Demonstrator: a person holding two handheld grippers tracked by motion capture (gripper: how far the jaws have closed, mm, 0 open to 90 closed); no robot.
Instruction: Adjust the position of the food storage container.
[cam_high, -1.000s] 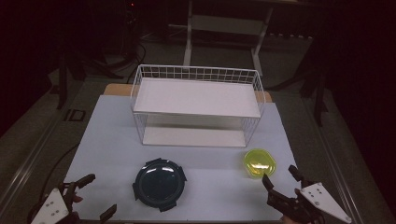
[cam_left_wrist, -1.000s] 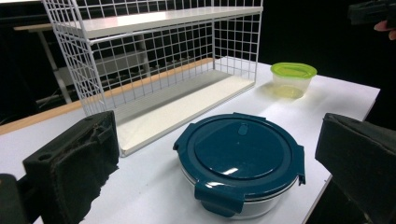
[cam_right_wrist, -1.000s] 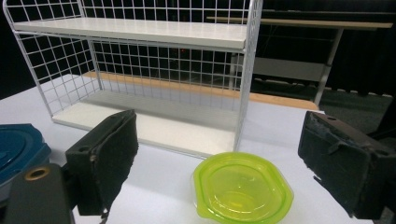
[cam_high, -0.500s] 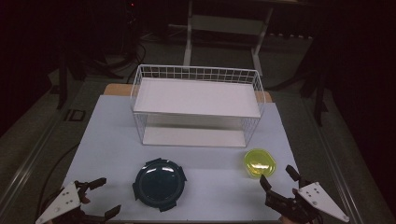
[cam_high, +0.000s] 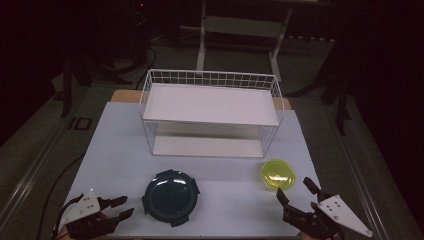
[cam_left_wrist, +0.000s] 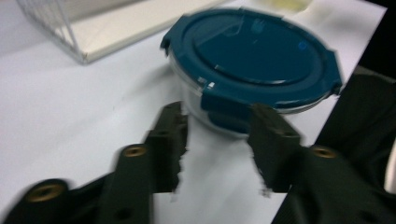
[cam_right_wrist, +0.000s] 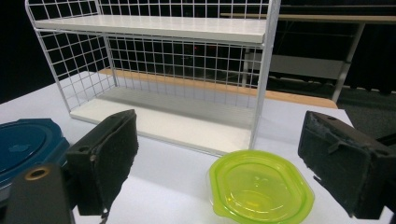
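The left gripper (cam_high: 116, 214), low left in the high view, points at the blue-lidded round container (cam_high: 170, 196) at bottom centre of the worktop (cam_high: 115, 145). Its fingers (cam_left_wrist: 170, 140) have just been closing to a narrow gap with nothing between them. That gap looks too narrow for the container, so they may shove it along rather than grip it. The right gripper (cam_high: 296, 193) waits with fingers wide before the yellow-green lidded tub (cam_high: 278, 175), near the wire rack (cam_high: 210, 112). No readable writing.

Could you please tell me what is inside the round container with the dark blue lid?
That cannot be seen. The dark blue lid covers the round container from above, and the little of its clear wall that shows below the rim reveals no contents.
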